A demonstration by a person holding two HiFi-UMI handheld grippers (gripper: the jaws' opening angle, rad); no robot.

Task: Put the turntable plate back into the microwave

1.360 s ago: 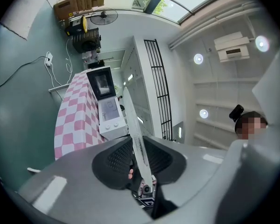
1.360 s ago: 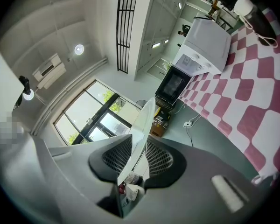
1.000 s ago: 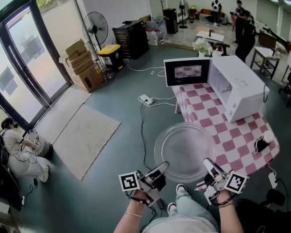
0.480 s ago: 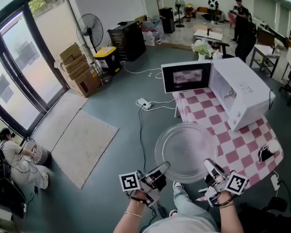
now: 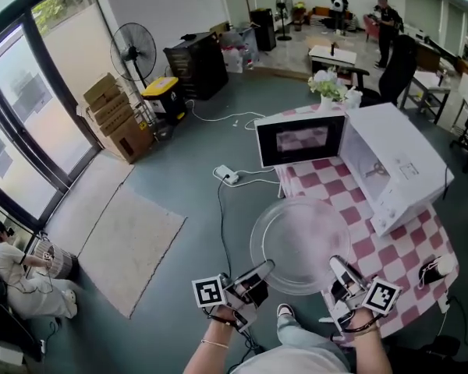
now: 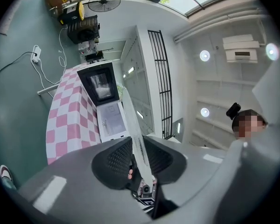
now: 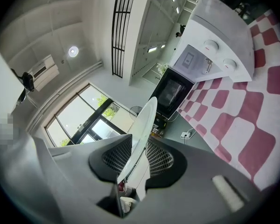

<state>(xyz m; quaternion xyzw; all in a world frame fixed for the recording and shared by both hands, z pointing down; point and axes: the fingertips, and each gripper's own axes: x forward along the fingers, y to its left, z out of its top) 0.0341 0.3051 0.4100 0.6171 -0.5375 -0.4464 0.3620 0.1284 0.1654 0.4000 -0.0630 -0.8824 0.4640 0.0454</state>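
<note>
Clamping the plate at its near rim, left gripper and right gripper held it mid-carry. Next, it likely needed sliding into the microwave at one o'clock.

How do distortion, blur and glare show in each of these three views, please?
Head view: sharp, evenly lit, edges bowed by the wide lens; the clear turntable plate looks faint. Left gripper view: heavy fisheye, black corners, a mosaic patch. Right gripper view: same fisheye, a ceiling lamp blown out.
</note>
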